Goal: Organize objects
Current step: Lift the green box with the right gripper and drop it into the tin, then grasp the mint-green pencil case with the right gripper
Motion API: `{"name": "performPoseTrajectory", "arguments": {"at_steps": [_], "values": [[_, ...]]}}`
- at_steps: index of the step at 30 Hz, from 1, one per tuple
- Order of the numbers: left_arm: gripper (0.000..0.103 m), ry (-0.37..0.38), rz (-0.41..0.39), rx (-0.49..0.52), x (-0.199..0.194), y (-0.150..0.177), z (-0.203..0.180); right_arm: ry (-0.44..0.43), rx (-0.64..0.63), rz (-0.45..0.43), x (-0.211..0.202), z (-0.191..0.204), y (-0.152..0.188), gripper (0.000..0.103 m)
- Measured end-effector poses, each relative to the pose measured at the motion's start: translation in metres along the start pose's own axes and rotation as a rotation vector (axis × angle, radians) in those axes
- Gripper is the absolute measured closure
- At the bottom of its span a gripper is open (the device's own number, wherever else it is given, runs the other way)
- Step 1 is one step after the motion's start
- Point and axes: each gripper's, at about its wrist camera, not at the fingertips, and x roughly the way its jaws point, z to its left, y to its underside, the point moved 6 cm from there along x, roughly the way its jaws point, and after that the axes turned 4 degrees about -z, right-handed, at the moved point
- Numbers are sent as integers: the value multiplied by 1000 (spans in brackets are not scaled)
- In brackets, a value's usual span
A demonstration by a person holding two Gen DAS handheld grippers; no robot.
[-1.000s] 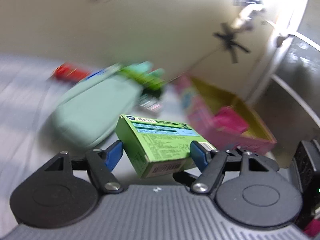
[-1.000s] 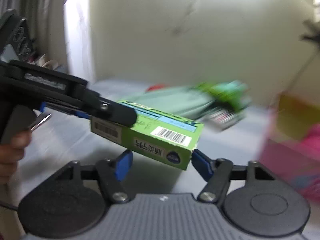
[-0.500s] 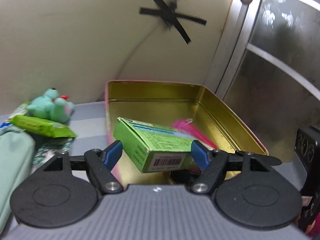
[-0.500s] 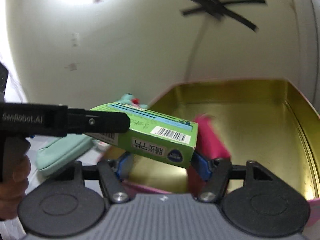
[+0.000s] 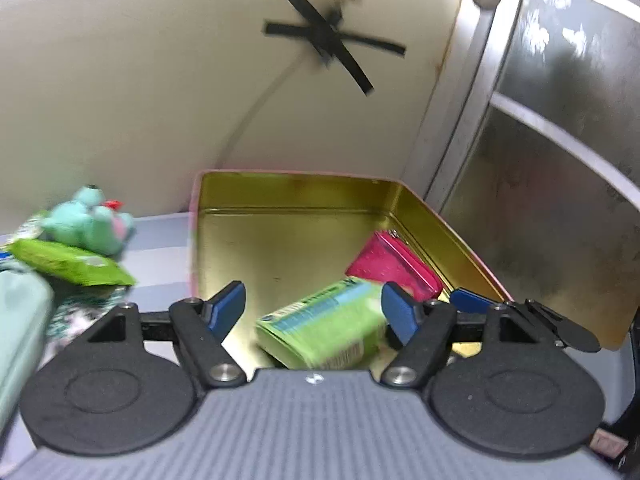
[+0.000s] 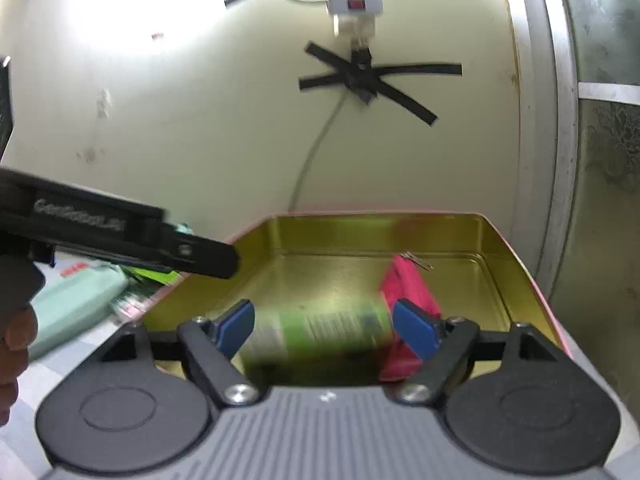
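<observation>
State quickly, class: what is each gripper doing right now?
Left gripper: open, holding nothing; the green box lies loose in the tin.
Right gripper: jaws opening, clear of the box.

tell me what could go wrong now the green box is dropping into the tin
1. The green box is blurred and tilted, loose between the opening right gripper pads; it may land askew on the pink pouch.
2. The left gripper and the right gripper sit crowded at the gold tin's near edge, so pulling back could bump each other or the rim.
3. The green packet and teal plush toy lie close outside the tin and could get knocked.
</observation>
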Motion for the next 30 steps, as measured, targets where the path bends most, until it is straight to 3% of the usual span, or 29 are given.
{"name": "performPoseTrajectory", "arguments": {"at_steps": [2,5,9,13,16,20,24,30], "values": [[26,-26,-21,-5,-21,3,15,-33,4,-33,-10,12,-5,24],[26,-126,-50,9,-57,14,46,-105,-12,-64,-20,40,-8,24],[26,-270,-40,-13,-104,49,103,-251,-32,-32,-19,94,-4,24],[26,-378,-25,-161,-139,85,172,-395,-26,81,5,147,8,26],[27,-399,1,-322,-151,106,216,-464,8,168,37,183,12,32],[27,-371,-4,-435,-151,110,239,-435,46,216,88,216,4,36],[27,-347,-19,-452,-141,105,242,-338,32,246,145,232,-5,37],[27,-362,-2,-468,-124,112,255,-269,48,369,209,232,9,39]]}}
